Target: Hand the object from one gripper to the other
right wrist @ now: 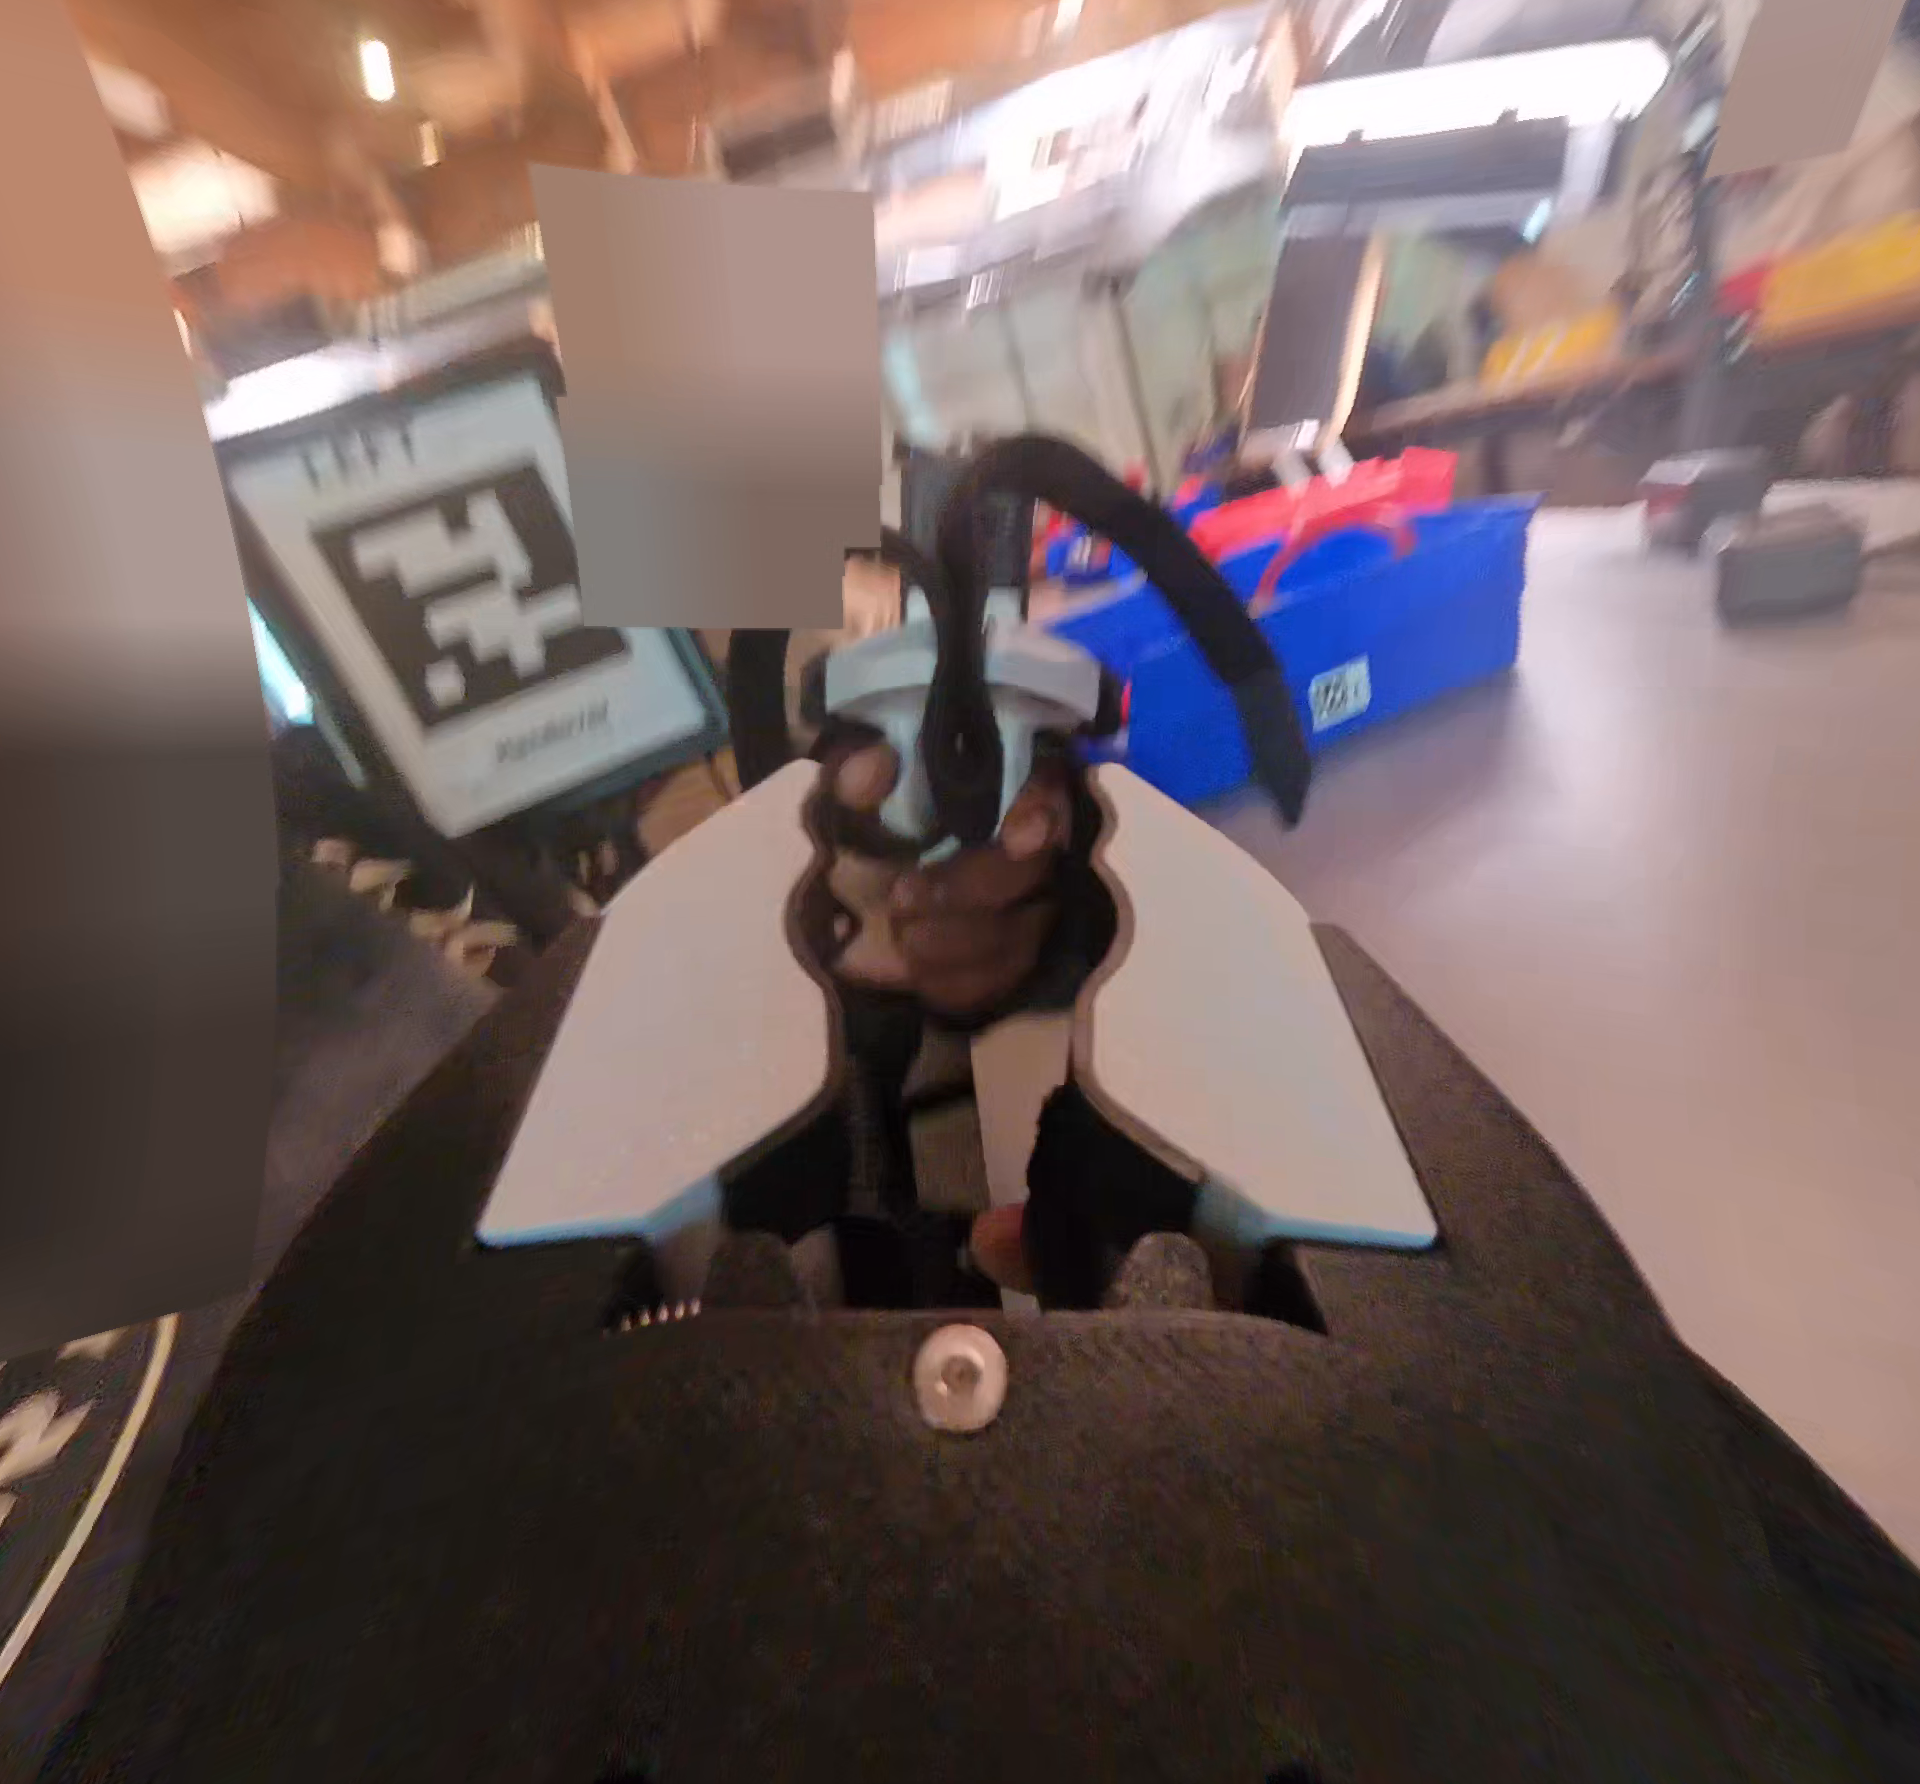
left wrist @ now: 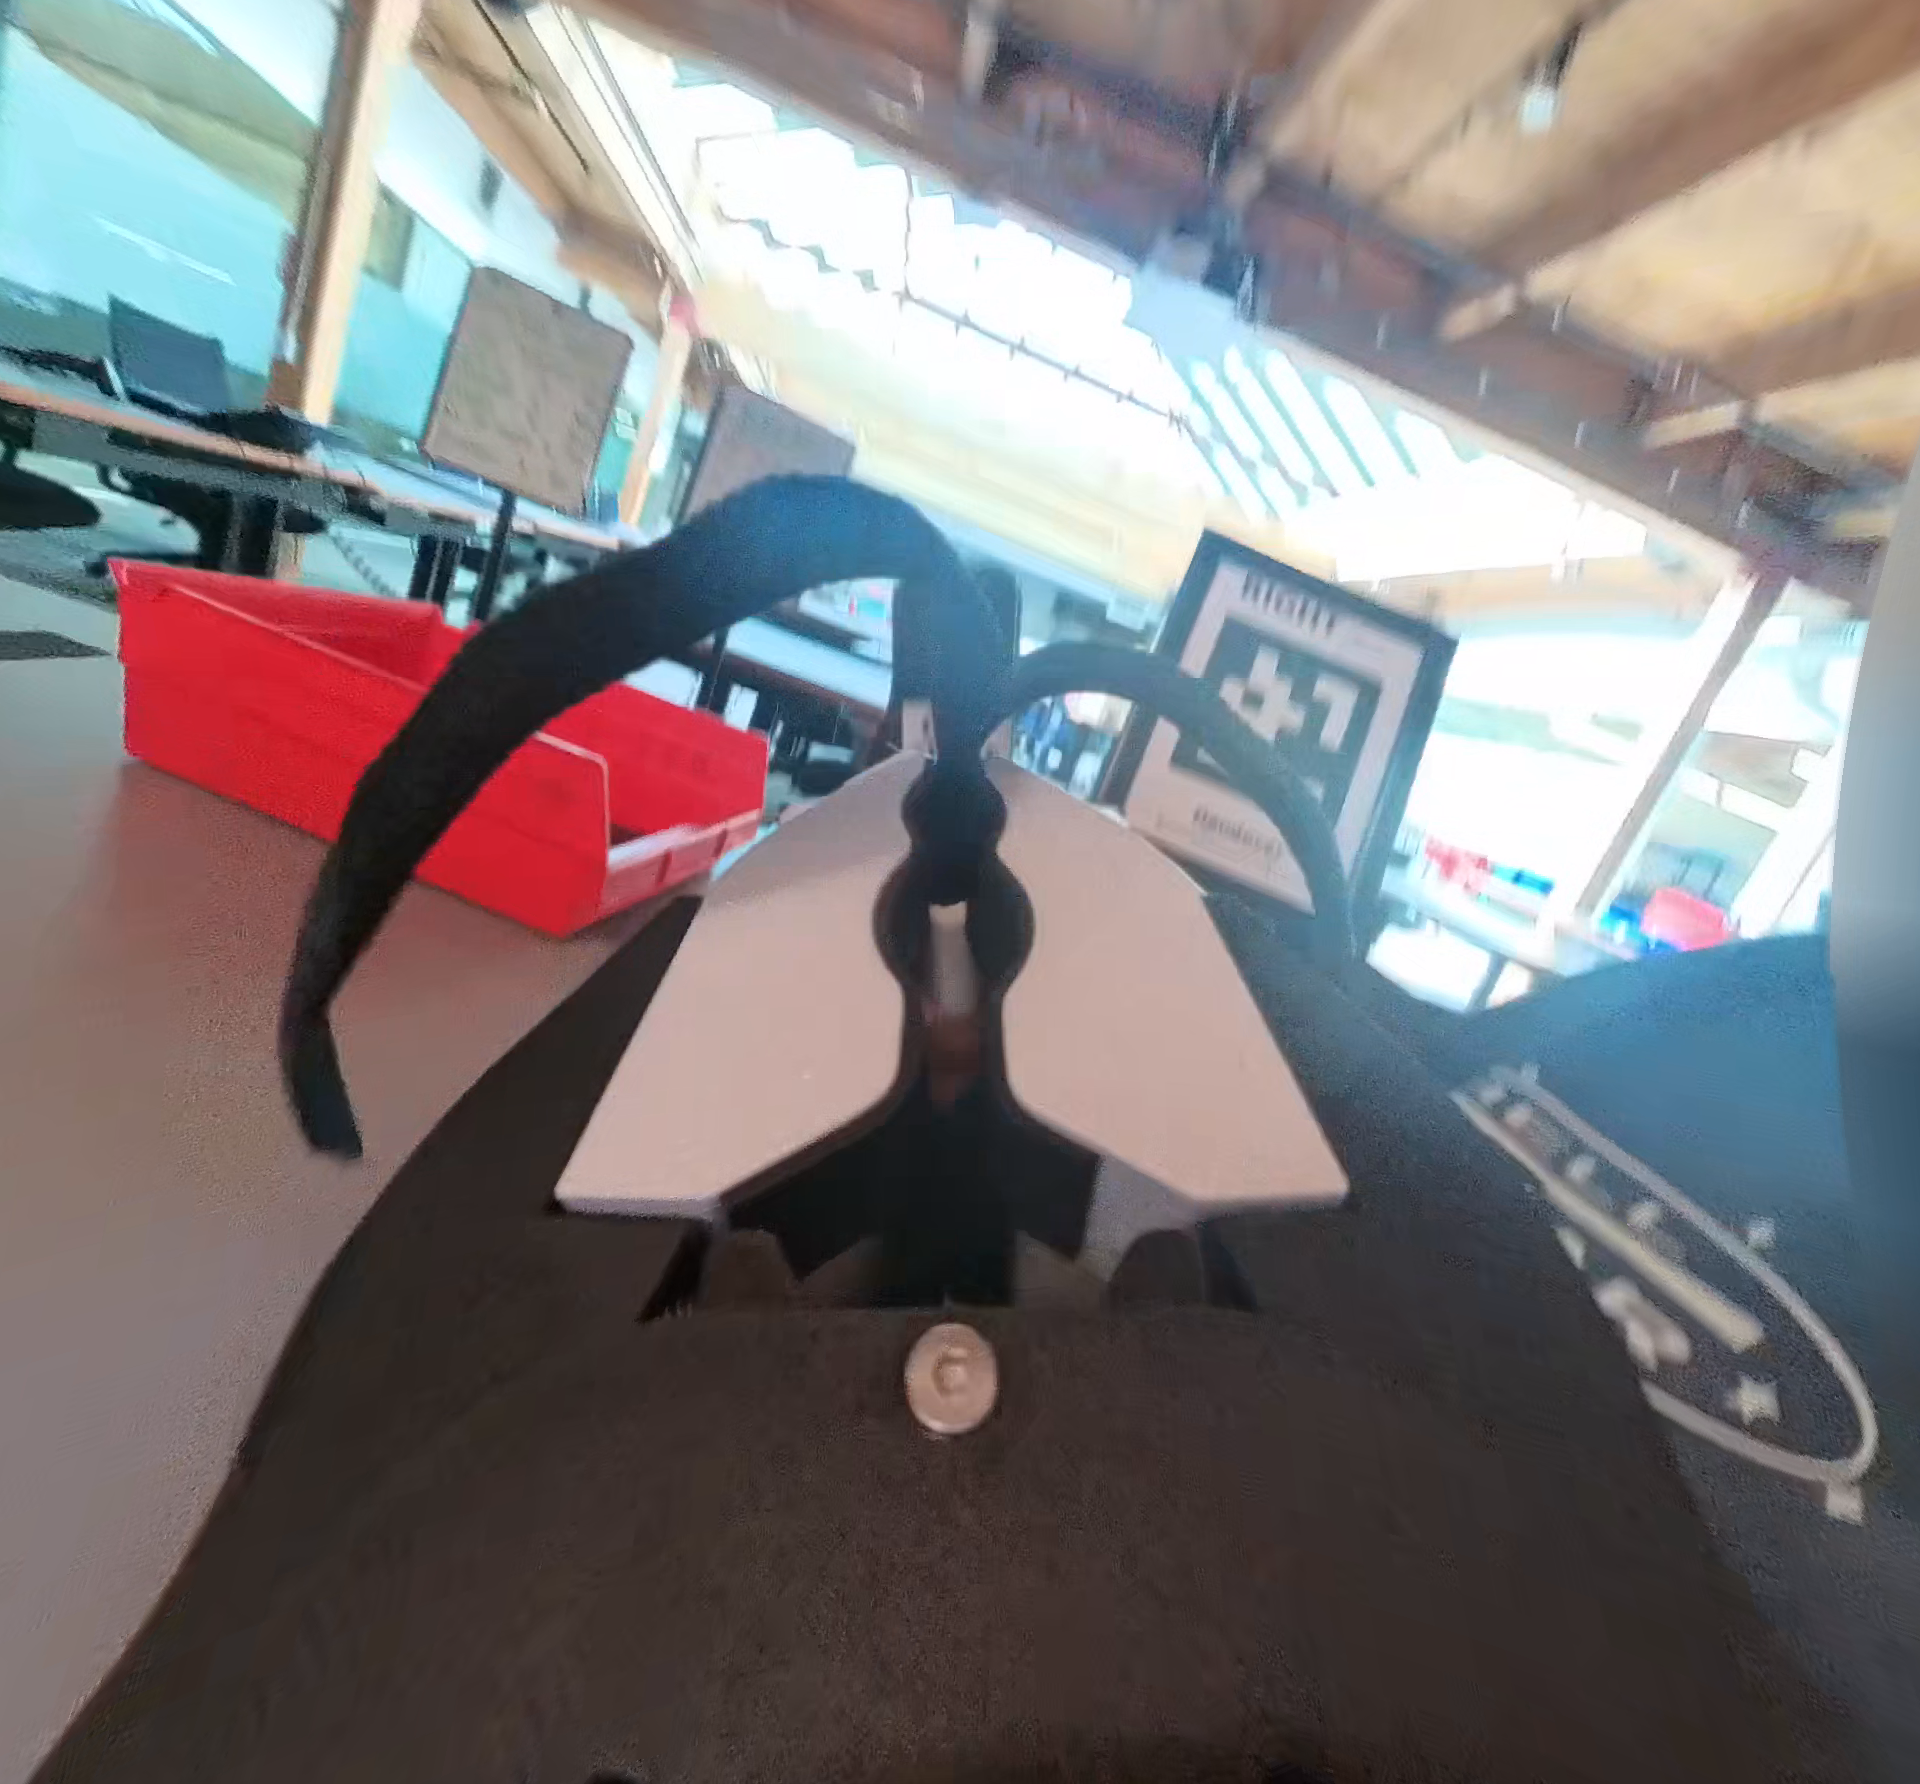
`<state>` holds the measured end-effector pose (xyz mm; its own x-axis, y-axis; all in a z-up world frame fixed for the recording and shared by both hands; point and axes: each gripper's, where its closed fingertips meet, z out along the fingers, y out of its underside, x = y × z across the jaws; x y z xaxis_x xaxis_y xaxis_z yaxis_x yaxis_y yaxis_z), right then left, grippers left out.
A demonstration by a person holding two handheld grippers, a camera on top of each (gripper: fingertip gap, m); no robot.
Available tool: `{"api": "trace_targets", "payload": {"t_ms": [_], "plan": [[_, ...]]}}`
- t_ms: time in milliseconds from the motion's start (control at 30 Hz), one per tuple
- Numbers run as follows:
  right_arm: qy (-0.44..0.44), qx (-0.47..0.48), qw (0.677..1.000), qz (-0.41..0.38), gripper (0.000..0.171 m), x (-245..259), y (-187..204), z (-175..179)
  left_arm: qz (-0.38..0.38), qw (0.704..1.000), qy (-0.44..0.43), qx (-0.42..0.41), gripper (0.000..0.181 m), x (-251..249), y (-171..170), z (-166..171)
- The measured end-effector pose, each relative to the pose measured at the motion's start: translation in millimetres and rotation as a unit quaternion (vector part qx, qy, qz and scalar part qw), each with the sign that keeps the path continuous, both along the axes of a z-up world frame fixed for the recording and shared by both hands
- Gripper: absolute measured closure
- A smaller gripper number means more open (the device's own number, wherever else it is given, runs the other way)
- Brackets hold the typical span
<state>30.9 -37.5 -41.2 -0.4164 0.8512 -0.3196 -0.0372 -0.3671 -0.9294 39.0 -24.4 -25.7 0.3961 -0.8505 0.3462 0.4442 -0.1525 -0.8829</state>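
My left gripper (left wrist: 940, 778) is shut on a black fabric strap (left wrist: 499, 726). The strap arcs up and left from the grey fingertips, and its loose end hangs over the table. A thinner black loop curves off to the right. In the right wrist view, my right gripper (right wrist: 956, 789) is open, its grey fingers spread. The left gripper's fingertips (right wrist: 894, 674) face it just beyond its tips, pinching the strap (right wrist: 1195, 581), which curls up and right. The right gripper's fingers touch neither the strap nor the left gripper.
A red bin (left wrist: 416, 726) stands on the brown table (left wrist: 135, 955) to the left. A blue bin (right wrist: 1351, 633) with red and blue items stands at the right. Black-and-white marker plates (left wrist: 1288, 716) (right wrist: 468, 591) sit on each gripper. A hand (right wrist: 935, 913) holds the left gripper. My two grippers' fingertips are within a few centimetres of each other.
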Motion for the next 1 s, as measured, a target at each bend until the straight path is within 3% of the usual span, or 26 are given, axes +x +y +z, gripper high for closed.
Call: {"api": "trace_targets", "payload": {"t_ms": [67, 133, 333, 433, 567, 633, 1000], "plan": [[-0.031, 0.051, 0.998, 0.017, 0.126, 5, -4, -6, -0.011, 0.998, 0.065, 0.0, 0.177, 3, -1, -9], [-0.01, 0.091, 0.996, -0.001, 0.137, 7, -6, -2, -0.039, 0.993, 0.108, -0.004, 0.177, 9, -6, -18], [-0.021, 0.152, 0.988, 0.005, 0.148, 8, -16, -9, -0.091, 0.973, 0.21, -0.026, 0.176, 28, -17, -46], [-0.013, 0.174, 0.985, -0.004, 0.165, 10, -16, -7, -0.106, 0.97, 0.217, -0.026, 0.176, 29, -21, -47], [0.001, 0.133, 0.991, 0.004, 0.166, 9, -15, -5, -0.089, 0.971, 0.219, 0.012, 0.173, 27, -20, -42], [0.004, 0.116, 0.993, 0.011, 0.166, 8, -15, -5, -0.091, 0.976, 0.197, 0.025, 0.152, 26, -21, -35], [-0.018, 0.132, 0.991, 0.009, 0.166, 6, -16, -12, -0.059, 0.99, 0.118, 0.055, 0.15, 15, -17, -12]]}}
